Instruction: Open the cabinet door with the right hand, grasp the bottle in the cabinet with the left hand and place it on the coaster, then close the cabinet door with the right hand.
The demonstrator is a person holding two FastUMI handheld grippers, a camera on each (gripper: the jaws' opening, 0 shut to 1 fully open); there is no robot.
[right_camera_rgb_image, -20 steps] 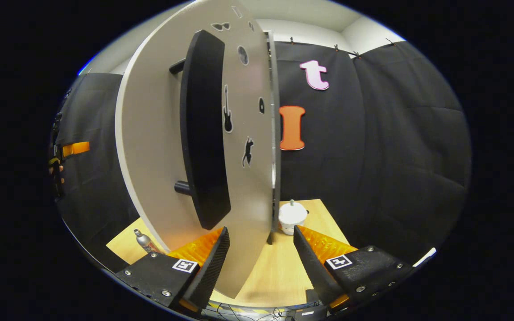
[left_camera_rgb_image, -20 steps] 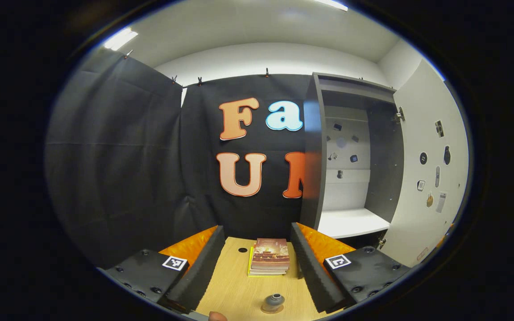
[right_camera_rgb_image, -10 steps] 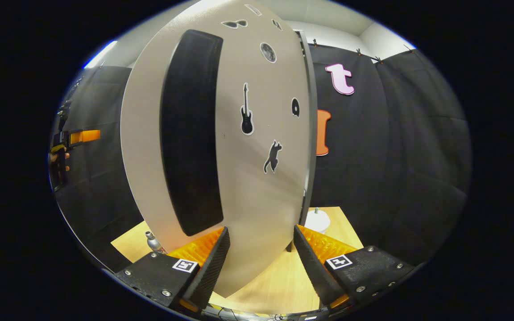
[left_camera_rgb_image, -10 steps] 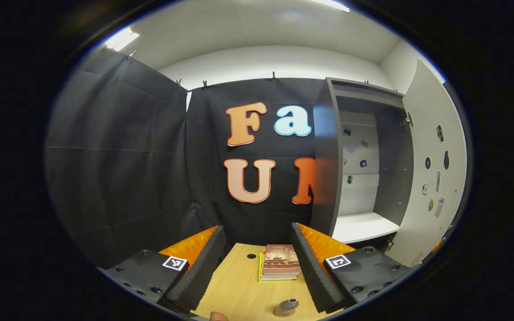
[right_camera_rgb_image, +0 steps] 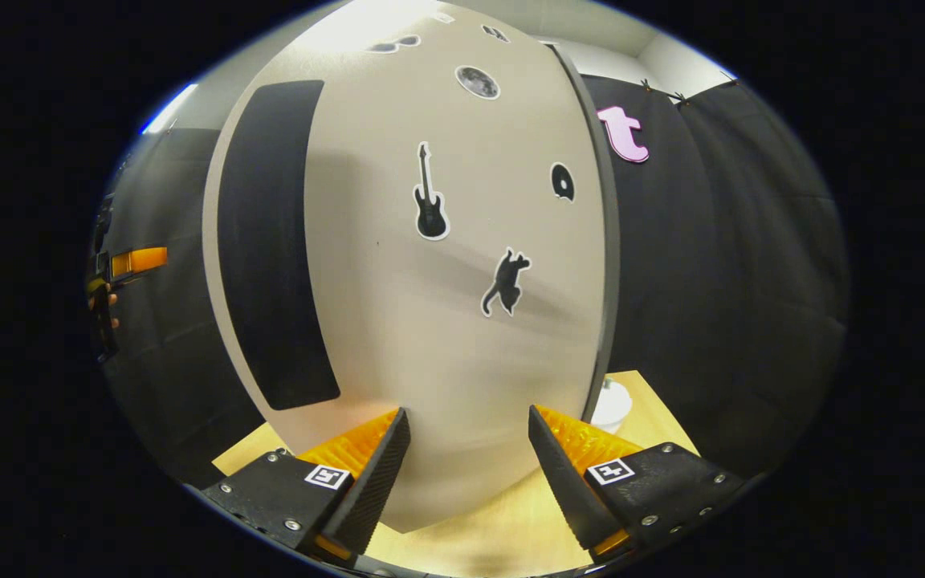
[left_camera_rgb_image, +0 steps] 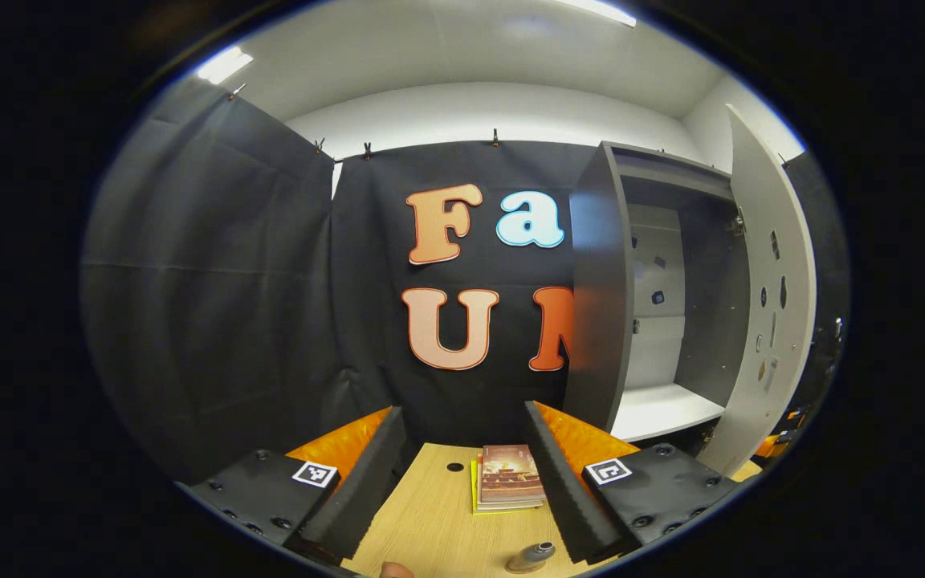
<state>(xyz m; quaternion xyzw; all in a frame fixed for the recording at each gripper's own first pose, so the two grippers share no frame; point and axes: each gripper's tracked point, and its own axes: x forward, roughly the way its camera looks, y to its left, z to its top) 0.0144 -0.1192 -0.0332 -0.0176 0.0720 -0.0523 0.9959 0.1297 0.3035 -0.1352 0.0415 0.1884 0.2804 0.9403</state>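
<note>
Bottle placed, door left to shut.
Our small grey metal bottle [left_camera_rgb_image: 531,555] stands on the bench between our left gripper's [left_camera_rgb_image: 462,482] parted, empty jaws; the right gripper's [right_camera_rgb_image: 466,474] parted jaws face the stickered white cabinet door [right_camera_rgb_image: 446,321], ajar.

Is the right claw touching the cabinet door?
Cannot tell. In the right gripper view the open claw faces the door up close, but whether its fingers meet the panel isn't plain.

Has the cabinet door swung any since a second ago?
Yes. In the left gripper view the cabinet door has swung toward closing: it shows narrower and covers more of the cabinet opening than before.
</note>
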